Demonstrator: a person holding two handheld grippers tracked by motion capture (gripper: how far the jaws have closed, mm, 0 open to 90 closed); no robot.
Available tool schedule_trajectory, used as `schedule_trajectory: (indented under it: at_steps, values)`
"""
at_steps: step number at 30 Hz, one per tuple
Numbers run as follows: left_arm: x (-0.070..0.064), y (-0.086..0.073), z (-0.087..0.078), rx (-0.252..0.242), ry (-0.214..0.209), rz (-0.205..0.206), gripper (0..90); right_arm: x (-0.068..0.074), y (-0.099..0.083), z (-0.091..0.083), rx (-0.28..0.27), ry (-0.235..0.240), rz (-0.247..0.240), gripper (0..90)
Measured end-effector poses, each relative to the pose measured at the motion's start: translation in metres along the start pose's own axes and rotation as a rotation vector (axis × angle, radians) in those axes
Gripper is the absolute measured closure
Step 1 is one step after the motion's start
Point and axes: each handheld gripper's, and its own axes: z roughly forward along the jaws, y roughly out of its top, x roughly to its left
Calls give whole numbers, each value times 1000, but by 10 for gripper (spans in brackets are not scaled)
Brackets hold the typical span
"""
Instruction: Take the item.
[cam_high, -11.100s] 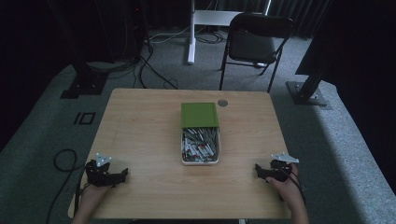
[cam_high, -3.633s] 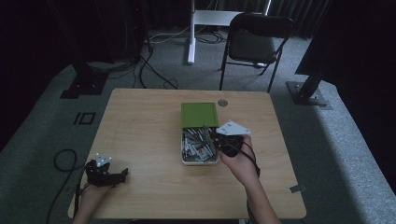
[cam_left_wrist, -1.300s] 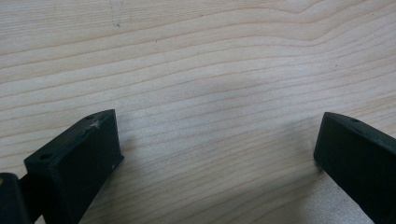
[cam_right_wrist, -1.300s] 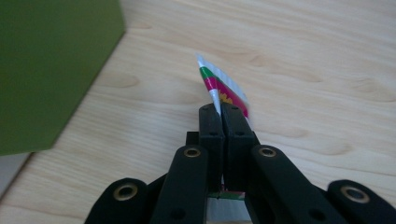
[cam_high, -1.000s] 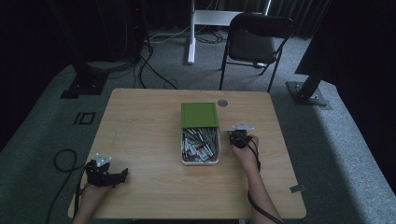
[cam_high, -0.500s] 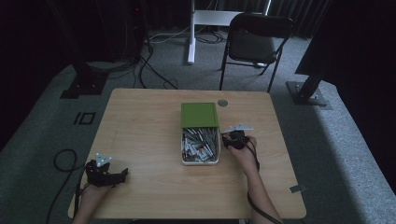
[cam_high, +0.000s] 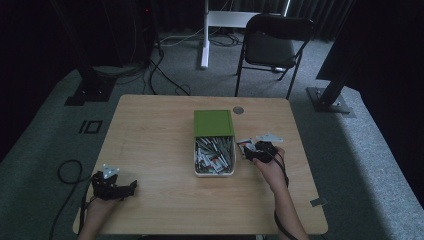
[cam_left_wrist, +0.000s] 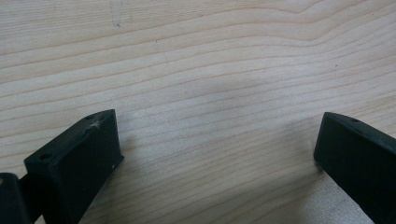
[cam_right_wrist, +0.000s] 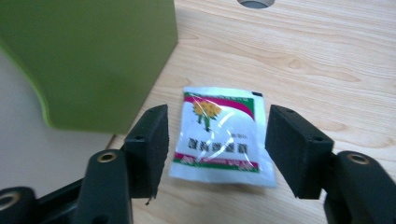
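High view, worktop: a light wooden worktop (cam_high: 160, 135) with a round grey grommet (cam_high: 238, 109) near its far edge.
Box: a cream tray (cam_high: 214, 173) at the middle of the worktop, filled with small packets (cam_high: 212, 155); a green lid (cam_high: 213, 123) covers its far half.
Sachet, position: one sachet (cam_high: 243, 144) lies flat on the wood just beside the box's right side, on the right half of the worktop, apart from the tray's contents.
Sachet, appearance: in the right gripper view the sachet (cam_right_wrist: 220, 135) is a glossy white pouch with a green and magenta band at one end, a yellow flower picture below it, a row of dark print across the middle and a red stripe at the other end; light glares off its film.
Right gripper: the right gripper (cam_right_wrist: 214, 144) stands released, its jaws spread to either side of the sachet and not touching it; in the high view the right gripper (cam_high: 252, 151) sits just behind the sachet, held by the right hand (cam_high: 267, 162).
Left gripper: the left gripper (cam_high: 129, 186) rests near the near left corner of the worktop, held by the left hand (cam_high: 100, 195); the left gripper view shows its jaws wide apart over bare wood, released.
Surroundings: a black folding chair (cam_high: 272, 42) stands on grey carpet beyond the far edge.
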Motion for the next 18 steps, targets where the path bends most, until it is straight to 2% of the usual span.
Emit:
schedule_trajectory:
  at_steps: [8, 14, 18]
  values:
    - [0, 0, 0, 0, 0, 0, 13, -8, -9, -12, -11, -19, 8, 297]
    - [0, 0, 0, 0, 0, 1, 13, -16, -21, -19, -26, -30, 54, 235]
    - [0, 0, 0, 1, 0, 1, 13, -21, -28, -24, -31, -45, 58, 184]
